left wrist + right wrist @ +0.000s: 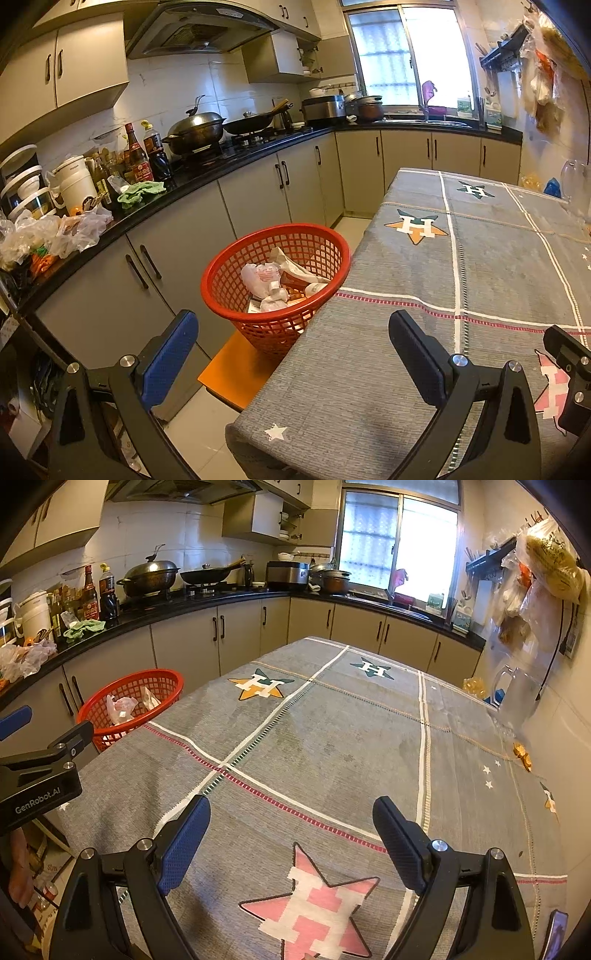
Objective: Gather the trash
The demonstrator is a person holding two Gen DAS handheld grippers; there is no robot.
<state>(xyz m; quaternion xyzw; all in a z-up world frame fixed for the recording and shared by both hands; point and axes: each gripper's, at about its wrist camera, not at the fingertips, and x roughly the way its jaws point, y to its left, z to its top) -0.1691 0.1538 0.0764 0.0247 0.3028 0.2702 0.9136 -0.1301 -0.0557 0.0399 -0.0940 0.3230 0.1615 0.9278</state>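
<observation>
Red basket [275, 280] sits on an orange stool [236, 373], touching the left edge of the table [369, 369]. Crumpled trash [275, 282] lies inside the basket: white wrappers and paper. Left gripper [291, 354] has its fingers spread wide with nothing between them; it hangs over the table's near-left corner, basket just ahead between the fingertips. Right gripper [291, 843] likewise spread and empty, over the table's pink star [314, 912], basket well off to its left.

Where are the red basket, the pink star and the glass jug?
Basket [218, 269]: left wrist view, left rim.
Pink star [310, 919]: right wrist view, centre.
Jug [517, 698]: right wrist view, body.
</observation>
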